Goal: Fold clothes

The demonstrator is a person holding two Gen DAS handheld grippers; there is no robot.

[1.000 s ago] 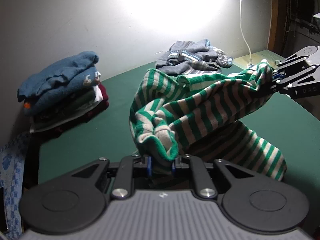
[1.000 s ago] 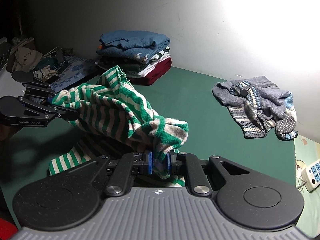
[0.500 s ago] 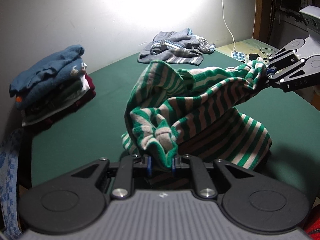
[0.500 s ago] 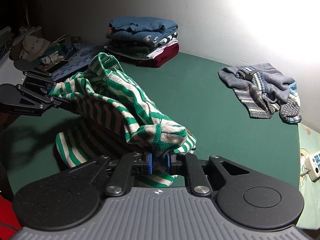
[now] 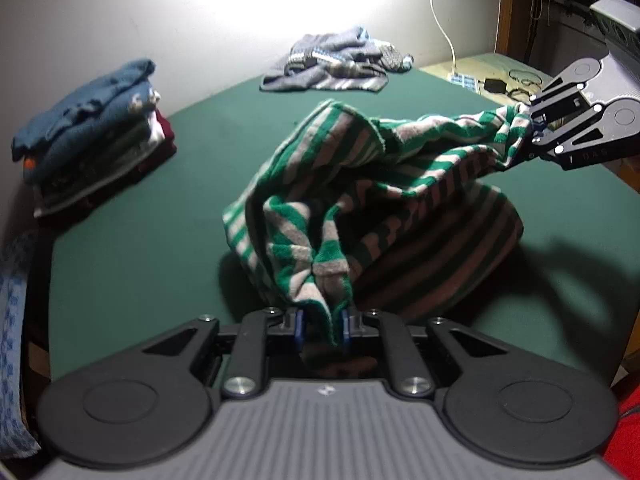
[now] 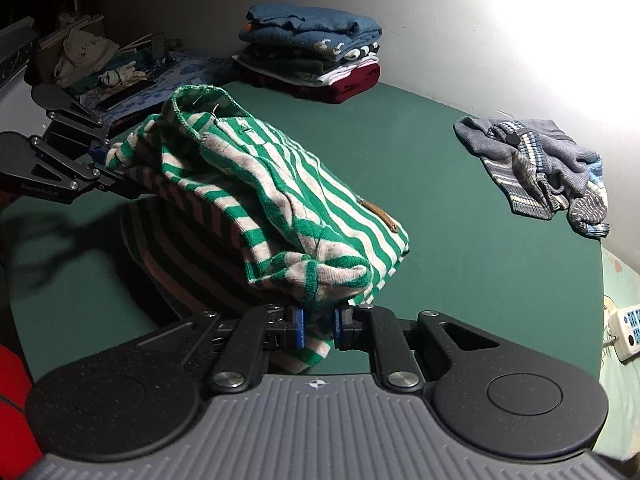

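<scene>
1. Hanging between the two tools, the green-and-grey striped garment (image 5: 360, 184) was lifted above the green table (image 5: 160, 208), its lower folds sagging onto the cloth surface and throwing a dark shadow beneath.
2. The left gripper (image 5: 322, 330) pinched a bunched corner of the striped fabric between its blue pads.
3. The right gripper (image 6: 318, 328) was pressed onto another bunched edge of the same garment, and a small brown tab showed on the fabric near it.
4. A folded stack of clothes (image 6: 312, 56), blue on top and dark red at the bottom, sat against the wall, well apart from the held garment.
5. A crumpled grey-blue knit (image 6: 536, 168) lay unfolded on the far side of the table.
6. A white power strip (image 6: 626, 330) rested beyond the table edge.
7. Nothing lay on the table between the garment and the stack.
</scene>
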